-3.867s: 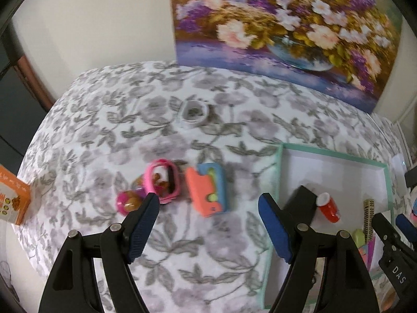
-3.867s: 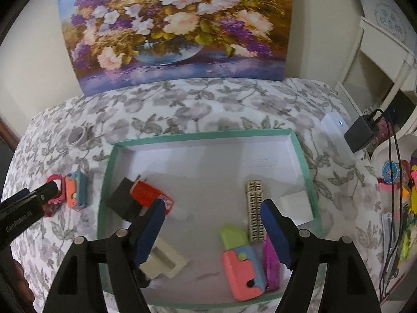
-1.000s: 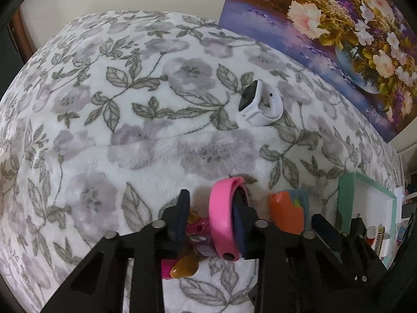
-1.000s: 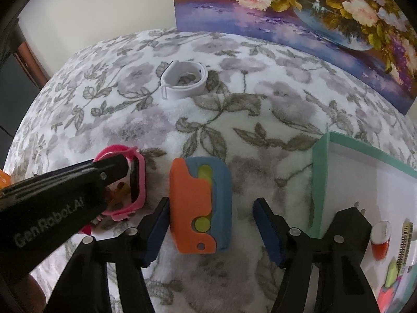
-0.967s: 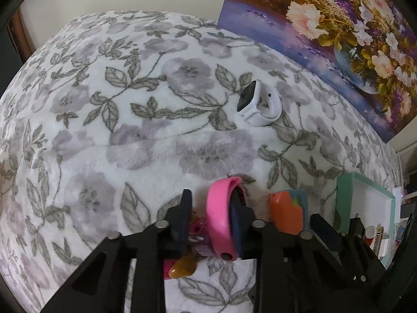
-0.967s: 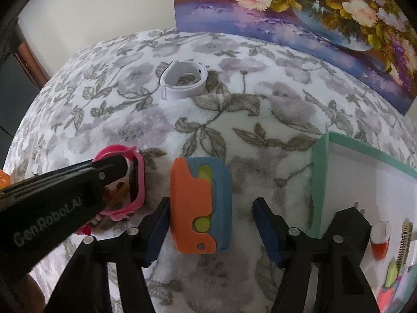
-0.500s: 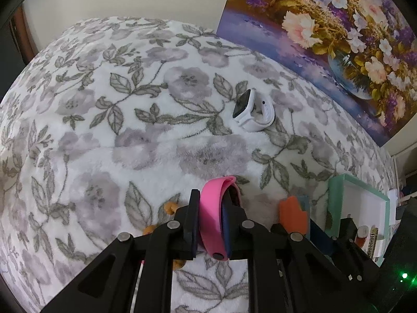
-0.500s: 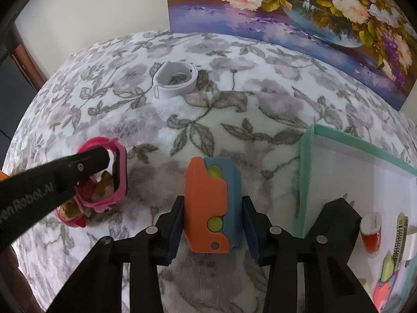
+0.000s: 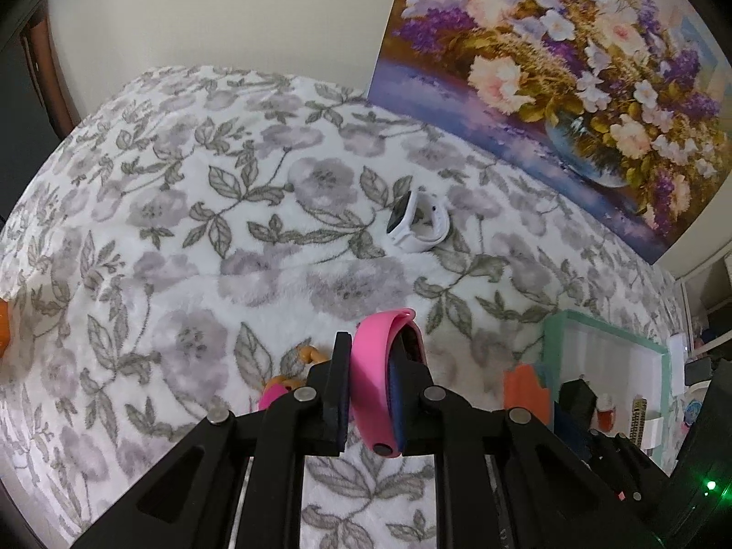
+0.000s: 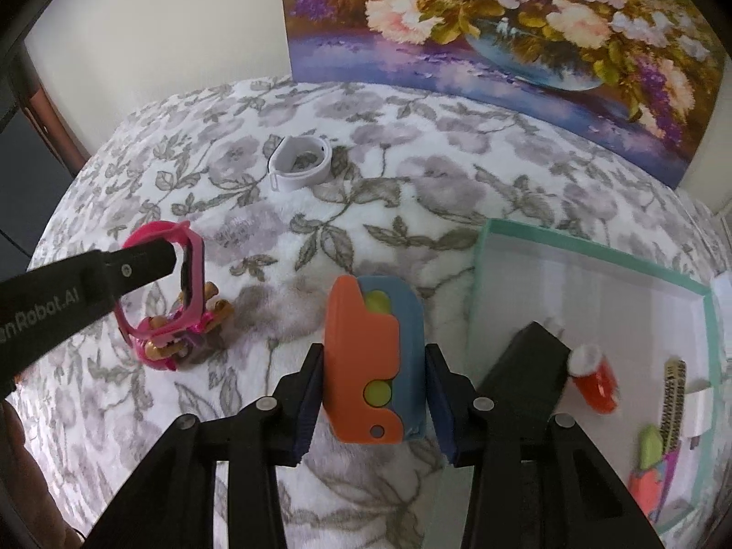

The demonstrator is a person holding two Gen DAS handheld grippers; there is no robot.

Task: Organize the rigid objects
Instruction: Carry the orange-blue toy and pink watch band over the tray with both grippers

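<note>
My left gripper [image 9: 368, 393] is shut on a pink watch [image 9: 377, 389] and holds it just above the floral blanket; the watch also shows in the right wrist view [image 10: 183, 283], with a pink and orange toy [image 10: 183, 343] beneath it. My right gripper [image 10: 373, 393] is shut on an orange and blue block toy [image 10: 373, 361], lifted slightly off the blanket. A white watch [image 9: 416, 224] lies farther back, also seen in the right wrist view [image 10: 299, 162]. The green-rimmed white tray [image 10: 594, 251] lies to the right.
The tray holds a black box [image 10: 526, 366], a red-orange capped item [image 10: 594, 379], a beige comb-like strip [image 10: 672, 402] and small coloured toys [image 10: 649, 462]. A flower painting [image 10: 503, 23] leans against the back wall. The blanket's left edge drops off near dark furniture.
Both grippers went from open to shut: the left closed on the pink watch, the right on the orange and blue toy. Both objects have since risen a little off the blanket.
</note>
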